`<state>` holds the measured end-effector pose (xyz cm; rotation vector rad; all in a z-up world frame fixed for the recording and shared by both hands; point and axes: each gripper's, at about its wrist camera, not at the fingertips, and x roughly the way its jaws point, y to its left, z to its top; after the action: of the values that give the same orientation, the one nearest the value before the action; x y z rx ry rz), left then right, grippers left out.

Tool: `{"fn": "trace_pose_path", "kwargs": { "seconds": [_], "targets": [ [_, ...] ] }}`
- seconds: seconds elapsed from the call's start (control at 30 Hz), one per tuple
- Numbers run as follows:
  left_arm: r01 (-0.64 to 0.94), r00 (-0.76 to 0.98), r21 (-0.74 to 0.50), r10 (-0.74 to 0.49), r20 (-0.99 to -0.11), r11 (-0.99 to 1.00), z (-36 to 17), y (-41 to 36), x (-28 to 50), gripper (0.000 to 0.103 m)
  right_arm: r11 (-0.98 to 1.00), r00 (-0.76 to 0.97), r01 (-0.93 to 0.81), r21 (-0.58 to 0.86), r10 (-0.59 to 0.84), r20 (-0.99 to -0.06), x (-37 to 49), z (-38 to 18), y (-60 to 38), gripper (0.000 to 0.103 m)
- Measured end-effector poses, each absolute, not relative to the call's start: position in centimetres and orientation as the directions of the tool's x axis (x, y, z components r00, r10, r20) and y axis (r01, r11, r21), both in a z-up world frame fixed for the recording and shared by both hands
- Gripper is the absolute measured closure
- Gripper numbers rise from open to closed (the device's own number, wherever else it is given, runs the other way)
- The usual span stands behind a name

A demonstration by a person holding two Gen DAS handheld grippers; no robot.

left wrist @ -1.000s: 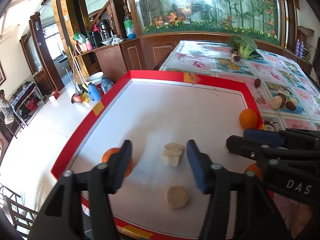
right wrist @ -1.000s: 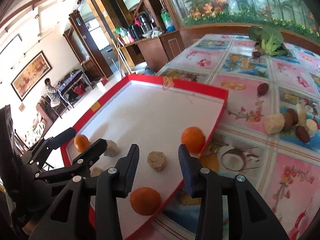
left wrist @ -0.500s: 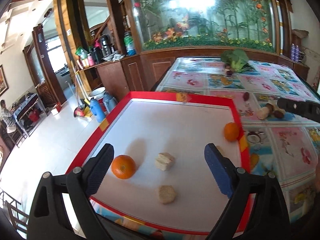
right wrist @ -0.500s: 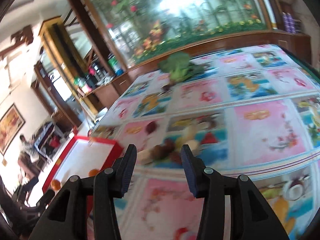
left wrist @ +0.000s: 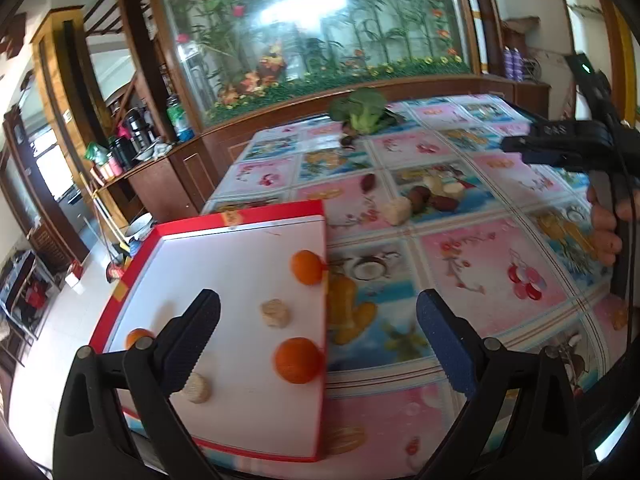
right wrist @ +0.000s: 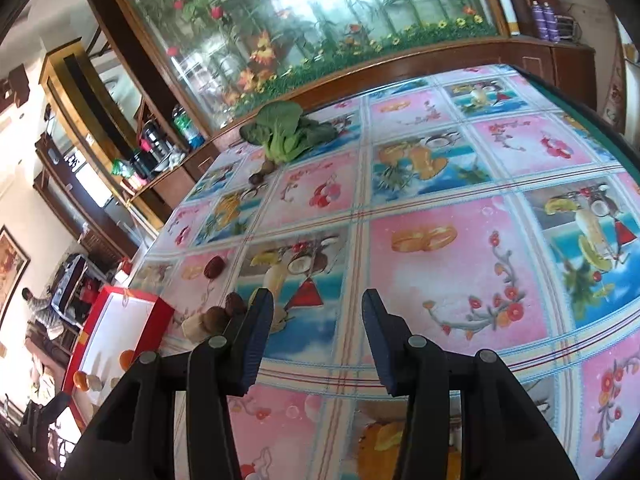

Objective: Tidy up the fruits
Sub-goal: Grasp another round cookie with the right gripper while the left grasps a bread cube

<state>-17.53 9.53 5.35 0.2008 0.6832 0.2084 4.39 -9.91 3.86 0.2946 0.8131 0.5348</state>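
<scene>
Both your left gripper (left wrist: 318,334) and right gripper (right wrist: 318,340) are spread and empty. Swing the right one left toward the fruit pile (right wrist: 218,314) beside the red tray (right wrist: 124,320), and straddle one piece before squeezing.

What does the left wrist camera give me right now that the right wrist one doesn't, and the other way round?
Left wrist only: the open left gripper, the tray's full inside with three oranges, nearest one, the beige chunks, and the right gripper from the side.

Right wrist only: the right gripper's open fingers from behind and the table's far right side.

Both: the red tray, leafy greens, and the dark fruit pile.
</scene>
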Motion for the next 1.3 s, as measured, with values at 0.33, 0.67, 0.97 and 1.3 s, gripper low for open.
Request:
{"fn": "trace_pose_path", "kwargs": {
  "seconds": [0.33, 0.67, 0.97, 1.3],
  "targets": [
    [-0.065, 0.726, 0.3, 0.251, -0.641, 0.952, 4.7, 7.0, -14.5, 0.004, 0.797, 0.506, -0.488, 0.356, 0.59, -0.629, 4.2, 3.6, -6.0, 0.057],
    [0.11, 0.679, 0.38, 0.21, -0.704, 0.918, 4.3, 6.7, -6.8, 0.005, 0.785, 0.431, -0.508, 0.354, 0.588, -0.685, 6.0, 2.3, -3.8, 0.066],
    [0.225, 0.594, 0.366, 0.171, -0.786, 0.903, 2.7, 6.4, -1.3, 0.023, 0.802, 0.402, -0.514, 0.303, 0.537, -0.742, 6.5, 1.4, -3.0, 0.075],
    [0.315, 0.513, 0.301, 0.105, -0.852, 0.9, 1.1, 6.9, 1.3, 0.052, 0.823, 0.403, -0.492, 0.282, 0.503, -0.765, 7.5, 1.6, -4.5, 0.075]
  ]
}}
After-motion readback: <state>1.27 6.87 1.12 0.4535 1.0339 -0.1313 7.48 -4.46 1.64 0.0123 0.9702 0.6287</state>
